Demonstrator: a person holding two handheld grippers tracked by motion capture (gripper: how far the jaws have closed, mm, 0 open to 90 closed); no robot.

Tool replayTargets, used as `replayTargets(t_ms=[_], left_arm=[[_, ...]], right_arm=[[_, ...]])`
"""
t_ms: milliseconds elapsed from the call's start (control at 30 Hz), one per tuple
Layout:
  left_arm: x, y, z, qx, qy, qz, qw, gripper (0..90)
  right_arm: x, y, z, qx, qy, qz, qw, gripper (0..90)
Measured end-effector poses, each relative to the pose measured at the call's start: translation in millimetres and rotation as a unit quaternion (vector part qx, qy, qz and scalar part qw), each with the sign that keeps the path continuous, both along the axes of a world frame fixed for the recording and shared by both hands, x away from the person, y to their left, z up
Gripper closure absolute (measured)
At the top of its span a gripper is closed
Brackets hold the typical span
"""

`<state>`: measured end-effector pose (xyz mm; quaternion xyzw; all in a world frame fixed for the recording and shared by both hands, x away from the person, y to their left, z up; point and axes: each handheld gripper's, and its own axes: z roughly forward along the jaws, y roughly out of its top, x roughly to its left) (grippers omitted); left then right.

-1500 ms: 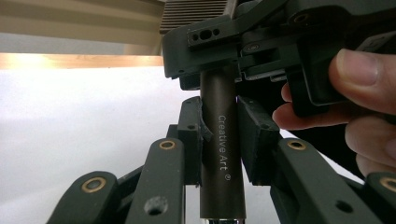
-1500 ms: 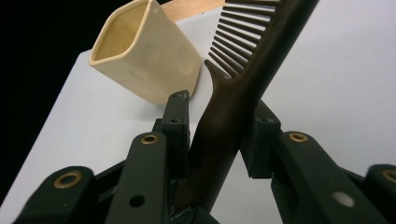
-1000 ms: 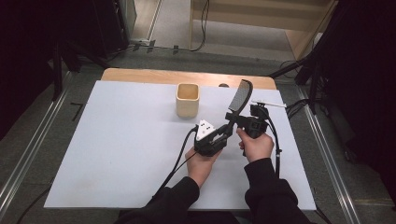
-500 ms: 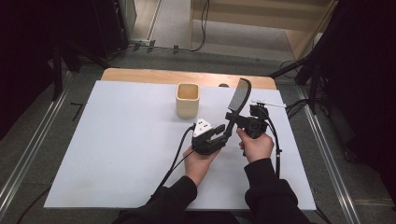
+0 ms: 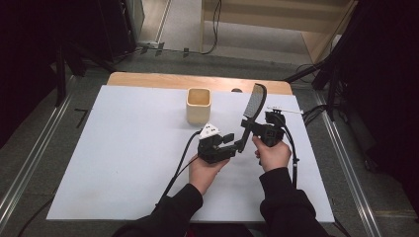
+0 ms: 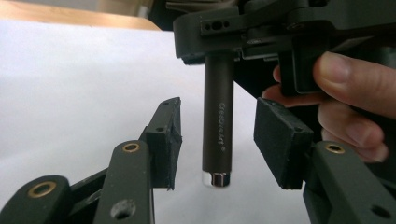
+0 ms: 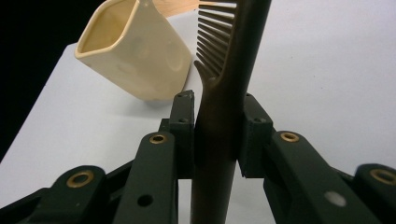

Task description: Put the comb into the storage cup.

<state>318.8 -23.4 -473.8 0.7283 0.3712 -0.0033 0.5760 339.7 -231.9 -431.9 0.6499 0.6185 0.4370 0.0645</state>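
Right tongs (image 5: 249,129) clamped on the dark comb (image 5: 251,111) at the neck, pads pressed to both sides; comb standing near-upright, toothed head toward 12 o'clock, handle end hanging toward 6. Left tongs (image 6: 218,140) at 9 o'clock of the right, jaws just been opening, now apart on either side of the comb handle, pads clear of it. Cream cup (image 5: 198,105) on the white desk (image 5: 118,148), at 11 o'clock of the comb, apart from it.
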Motion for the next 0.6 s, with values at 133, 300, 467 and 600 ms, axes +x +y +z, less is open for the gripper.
replayTargets(t_ms=[133, 300, 467, 600], left_arm=[[0.8, 4.0, 1.6, 0.009, 0.01, -0.015, 0.9998, 45.8], [3.7, 11.2, 4.5, 0.013, 0.035, -0.034, 0.9987, 42.7], [6.8, 19.5, 6.3, 0.036, 0.05, -0.045, 0.9971, 40.3], [8.7, 26.4, 7.8, 0.05, 0.058, -0.052, 0.9957, 38.6]], right_arm=[[0.4, -0.9, -0.7, -0.006, 0.0, -0.001, 1.0, 70.0], [0.1, -2.7, -0.3, -0.006, -0.002, -0.002, 1.0, 70.0], [0.2, -3.1, -0.6, -0.006, -0.003, 0.001, 1.0, 70.0], [0.5, -2.1, -1.3, -0.011, -0.003, 0.006, 0.9999, 70.0]])
